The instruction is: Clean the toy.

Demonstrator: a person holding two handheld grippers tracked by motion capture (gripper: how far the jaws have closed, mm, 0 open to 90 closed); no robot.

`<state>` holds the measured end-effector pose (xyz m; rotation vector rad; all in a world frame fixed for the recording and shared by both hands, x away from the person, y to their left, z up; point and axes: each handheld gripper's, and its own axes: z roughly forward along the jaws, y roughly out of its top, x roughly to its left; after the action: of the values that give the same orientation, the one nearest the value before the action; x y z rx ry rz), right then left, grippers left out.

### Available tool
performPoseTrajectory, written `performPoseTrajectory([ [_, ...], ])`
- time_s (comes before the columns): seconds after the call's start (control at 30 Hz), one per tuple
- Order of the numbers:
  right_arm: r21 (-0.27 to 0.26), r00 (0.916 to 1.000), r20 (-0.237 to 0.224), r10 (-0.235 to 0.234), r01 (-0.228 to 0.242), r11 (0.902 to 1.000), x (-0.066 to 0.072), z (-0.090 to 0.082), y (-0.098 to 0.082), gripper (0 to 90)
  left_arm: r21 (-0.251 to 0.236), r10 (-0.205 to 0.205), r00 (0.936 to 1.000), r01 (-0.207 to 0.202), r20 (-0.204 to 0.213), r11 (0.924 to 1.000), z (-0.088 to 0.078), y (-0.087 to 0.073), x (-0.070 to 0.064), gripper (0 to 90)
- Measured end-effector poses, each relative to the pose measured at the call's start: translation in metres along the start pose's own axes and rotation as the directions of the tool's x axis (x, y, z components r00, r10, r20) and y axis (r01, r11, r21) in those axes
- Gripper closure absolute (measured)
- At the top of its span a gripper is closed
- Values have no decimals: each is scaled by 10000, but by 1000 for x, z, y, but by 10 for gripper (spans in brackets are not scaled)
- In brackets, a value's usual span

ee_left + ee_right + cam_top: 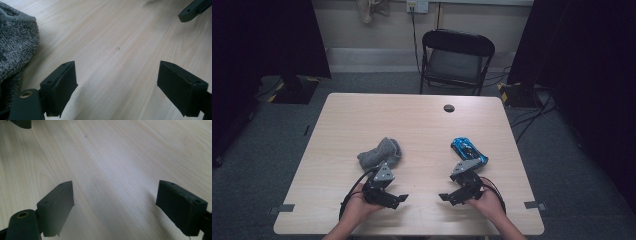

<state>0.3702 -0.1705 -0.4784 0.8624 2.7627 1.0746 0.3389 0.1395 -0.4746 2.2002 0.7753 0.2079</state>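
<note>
On table (422,125): one sock (380,152), one toy car (468,152)

A grey knitted sock (380,152) is seen crumpled into a loose bundle on the table (362,115), left of its middle and closer to the near edge than to the far one. Its fuzzy, speckled fabric and ribbed cuff (15,17) are shown lying flat on the wood in the left gripper view. A glossy blue toy car (468,151) with black windows is found right of the middle, turned diagonally, its far end aimed toward the far left corner. The two are set well apart.
</note>
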Motion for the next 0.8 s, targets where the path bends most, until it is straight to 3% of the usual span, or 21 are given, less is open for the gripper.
performPoseTrajectory([
  [0.6, -60, 9999, 125, -60, 61, 10000, 2, 1, -14, 137, 209, 274, 9993, -280, 264, 9994, 5, -11, -8, 152],
  [0.8, -103, 9977, 429, -533, 538, 9985, 5, 3, -17, 136, 245, 370, 9989, -377, 281, 9990, 7, -14, -9, 152],
])
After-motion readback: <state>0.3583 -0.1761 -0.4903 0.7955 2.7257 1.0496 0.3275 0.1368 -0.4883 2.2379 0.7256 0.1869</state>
